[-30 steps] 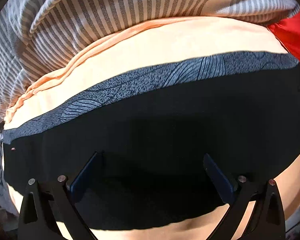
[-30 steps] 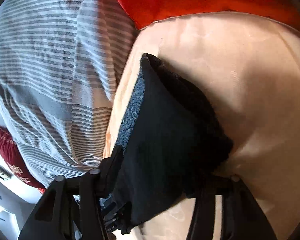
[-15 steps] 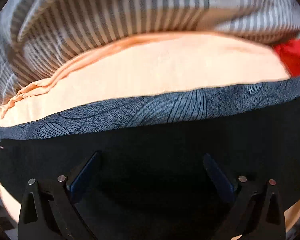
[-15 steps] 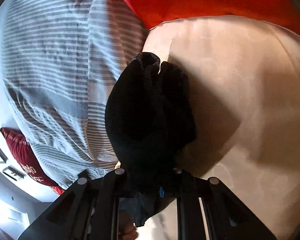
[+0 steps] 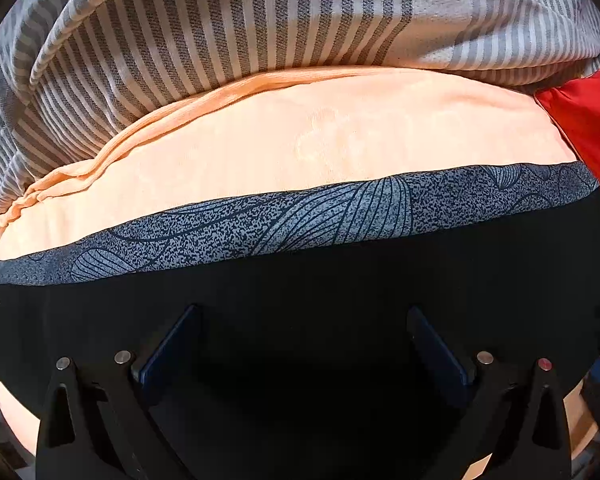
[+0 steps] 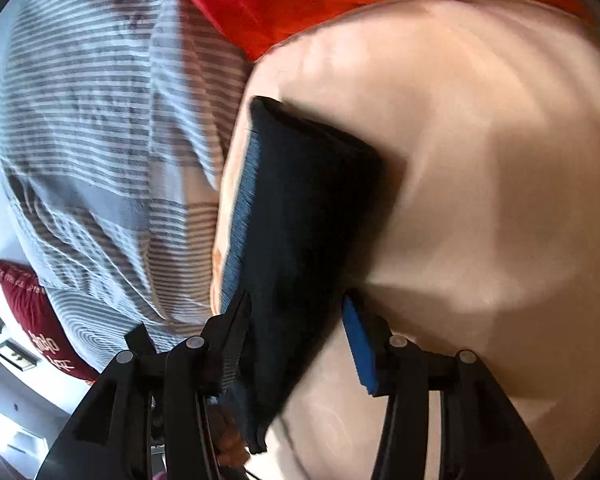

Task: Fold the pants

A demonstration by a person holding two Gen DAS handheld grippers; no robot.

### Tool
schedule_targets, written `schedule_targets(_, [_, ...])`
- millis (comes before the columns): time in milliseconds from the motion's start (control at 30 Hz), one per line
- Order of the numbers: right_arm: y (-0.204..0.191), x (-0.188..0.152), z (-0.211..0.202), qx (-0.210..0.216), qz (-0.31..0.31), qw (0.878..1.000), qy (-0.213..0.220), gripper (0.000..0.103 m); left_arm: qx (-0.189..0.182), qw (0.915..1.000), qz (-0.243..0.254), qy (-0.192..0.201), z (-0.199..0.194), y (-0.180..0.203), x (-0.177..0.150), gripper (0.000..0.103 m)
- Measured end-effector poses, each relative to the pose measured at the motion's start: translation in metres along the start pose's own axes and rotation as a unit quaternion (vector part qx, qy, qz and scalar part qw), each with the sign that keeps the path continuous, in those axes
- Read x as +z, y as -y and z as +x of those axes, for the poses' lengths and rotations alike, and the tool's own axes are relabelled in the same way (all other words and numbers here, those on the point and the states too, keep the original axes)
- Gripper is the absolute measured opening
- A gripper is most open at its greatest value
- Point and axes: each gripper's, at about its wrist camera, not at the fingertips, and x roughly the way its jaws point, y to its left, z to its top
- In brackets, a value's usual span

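Half a second back my right gripper (image 6: 296,344) was pinched shut on a bunched wad of the black pants (image 6: 300,216); now its fingers have spread to a moderate gap and the cloth lies between them as a flat folded slab on the peach sheet (image 6: 480,200). The left finger seems to press against the fold's edge while the blue pad (image 6: 360,352) of the other stands just clear of it, though motion blur keeps me from being sure of contact. On my other side, the left gripper (image 5: 300,344) has barely shifted: its fingers stand wide apart over the dark fabric, gripping nothing, with the pants' patterned grey waistband (image 5: 340,216) running across just beyond them. The striped duvet (image 5: 260,20) is heaped past the sheet, and a red pillow (image 5: 588,120) sits at the right edge.
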Motion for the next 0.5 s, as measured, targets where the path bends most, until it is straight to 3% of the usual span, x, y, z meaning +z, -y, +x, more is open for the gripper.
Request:
schedule_targets(133, [-0.01, 0.014, 0.021, -0.002, 0.003, 1.0, -0.005, 0.05, 0.005, 0.9996, -0.017, -0.02, -0.004, -0.003, 0.007, 0.103])
schedule_targets(200, [-0.005, 0.017, 0.024, -0.008, 0.028, 0.999, -0.013, 0.026, -0.001, 0.9995, -0.03, -0.001, -0.015, -0.004, 0.013, 0.103])
schedule_targets(233, [-0.002, 0.017, 0.024, -0.001, 0.041, 0.999, -0.015, 0.021, 0.003, 0.9994, -0.031, 0.015, -0.021, -0.003, 0.016, 0.103])
schedule_targets(300, [0.002, 0.017, 0.023, 0.01, 0.053, 0.998, -0.018, 0.018, 0.018, 0.999, -0.024, 0.032, -0.024, 0.0, 0.025, 0.103])
schedule_targets(400, [-0.003, 0.017, 0.02, 0.011, 0.041, 0.999, -0.023, 0.017, 0.034, 0.999, -0.028, 0.005, -0.002, 0.001, 0.032, 0.103])
schedule_targets(500, [-0.014, 0.017, 0.02, 0.03, 0.029, 0.999, -0.024, 0.016, 0.023, 0.999, -0.037, 0.009, 0.016, -0.003, 0.035, 0.103])
